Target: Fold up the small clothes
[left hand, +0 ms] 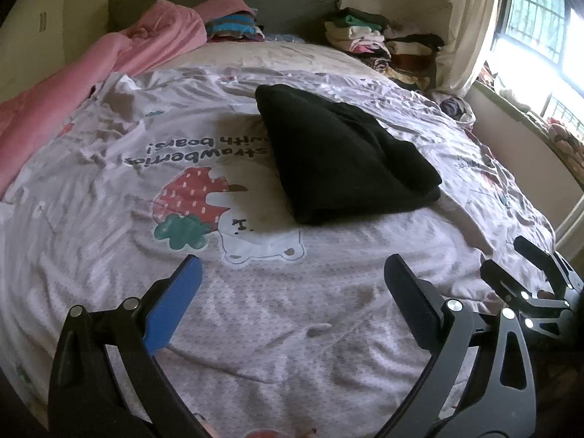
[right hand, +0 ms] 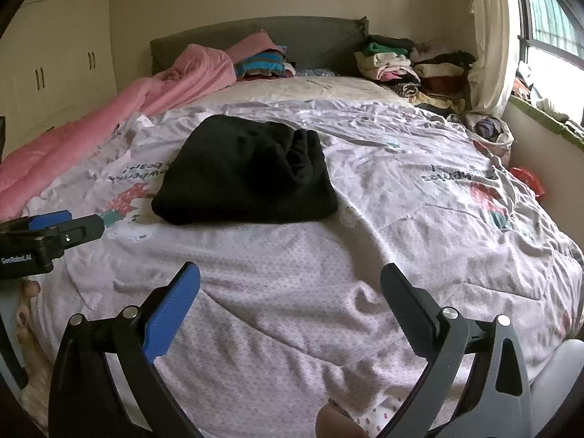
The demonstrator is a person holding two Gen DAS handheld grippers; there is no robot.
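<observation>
Far left: pink blanket (left hand: 73,84) bunched along bed edge. Left gripper (left hand: 292,284) low over printed quilt (left hand: 255,328), fingers wide, nothing btwn. Black garment (left hand: 343,157) folded, lying mid-bed on quilt, well ahead of both grippers, untouched. Right gripper (right hand: 290,284) just beside left one, also spread wide & empty. Far right by headboard: stacked clothes (left hand: 383,40), then curtain (left hand: 471,29) & window.

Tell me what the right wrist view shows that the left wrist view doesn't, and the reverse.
Right wrist only: cream wardrobe doors and a red thing beside the bed. Left wrist only: the full strawberry print on the quilt. Both share the folded black garment, pink blanket, clothes pile, and both grippers open, empty.
</observation>
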